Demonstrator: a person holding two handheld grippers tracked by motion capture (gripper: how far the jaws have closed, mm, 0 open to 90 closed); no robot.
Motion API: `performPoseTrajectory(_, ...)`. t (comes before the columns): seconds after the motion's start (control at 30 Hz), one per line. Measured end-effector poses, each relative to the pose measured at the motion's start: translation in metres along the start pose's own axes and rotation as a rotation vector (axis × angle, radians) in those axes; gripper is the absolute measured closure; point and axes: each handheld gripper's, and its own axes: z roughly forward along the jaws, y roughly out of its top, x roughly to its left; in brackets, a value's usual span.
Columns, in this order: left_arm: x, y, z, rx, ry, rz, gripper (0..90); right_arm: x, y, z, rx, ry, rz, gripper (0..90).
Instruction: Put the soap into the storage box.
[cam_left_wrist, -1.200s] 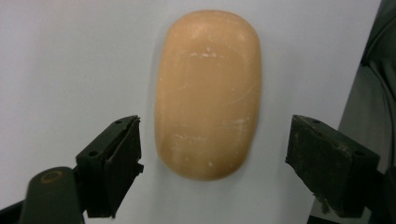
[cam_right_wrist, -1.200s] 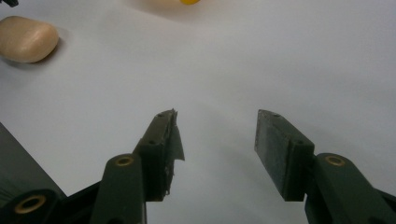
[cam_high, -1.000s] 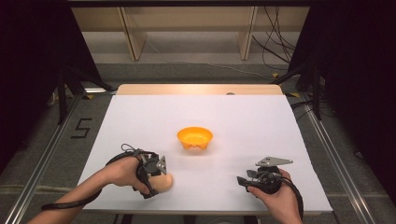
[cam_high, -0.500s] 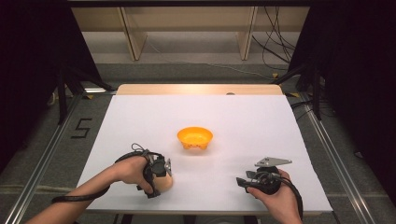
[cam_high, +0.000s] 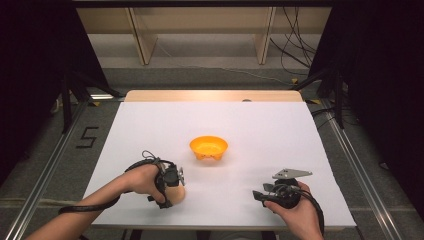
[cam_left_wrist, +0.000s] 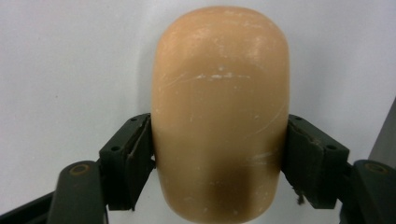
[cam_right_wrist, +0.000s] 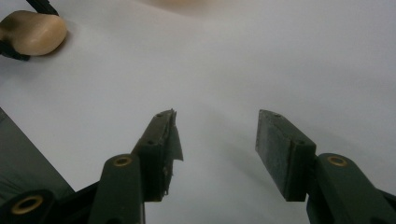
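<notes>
We see the left gripper (cam_high: 174, 186) has just closed its jaws onto the tan rounded block (cam_left_wrist: 219, 112), which lies on the table (cam_high: 150, 125) near the orange bowl (cam_high: 208, 147). We judge it ready to lift. The right gripper (cam_right_wrist: 217, 154) rests open, empty.

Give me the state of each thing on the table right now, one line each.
Left tool: jaws have just been closing, now pressed on both sides of the tan piece.
Tan piece: lying on the table, clamped at its near end.
Right tool: open, nothing between the jaws, resting near the table's front edge.
Orange bowl: upright at mid-table, looks empty, untouched.
Table: white top, level.
</notes>
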Motion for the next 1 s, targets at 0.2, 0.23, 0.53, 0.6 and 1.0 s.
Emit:
performPoseTrajectory(0.2,-0.004,0.0,0.0,0.002,0.017,-0.046,32.0,-0.003,-0.001,0.0,0.002,0.057,-0.001,48.6)
performPoseTrajectory(0.23,-0.004,0.0,0.0,0.011,0.011,-0.073,32.2,-0.003,-0.001,0.0,0.003,0.056,-0.003,48.6)
performPoseTrajectory(0.53,-0.003,-0.003,-0.003,-0.013,0.029,-0.064,32.4,-0.002,-0.003,-0.003,0.015,-0.006,-0.005,48.5)
performPoseTrajectory(0.6,-0.004,-0.004,-0.004,-0.017,0.029,-0.053,32.4,-0.004,-0.003,-0.002,-0.011,0.008,-0.015,48.6)
performPoseTrajectory(1.0,-0.009,-0.007,-0.019,-0.055,0.048,0.038,32.4,0.0,-0.004,-0.007,0.001,-0.015,0.033,48.4)
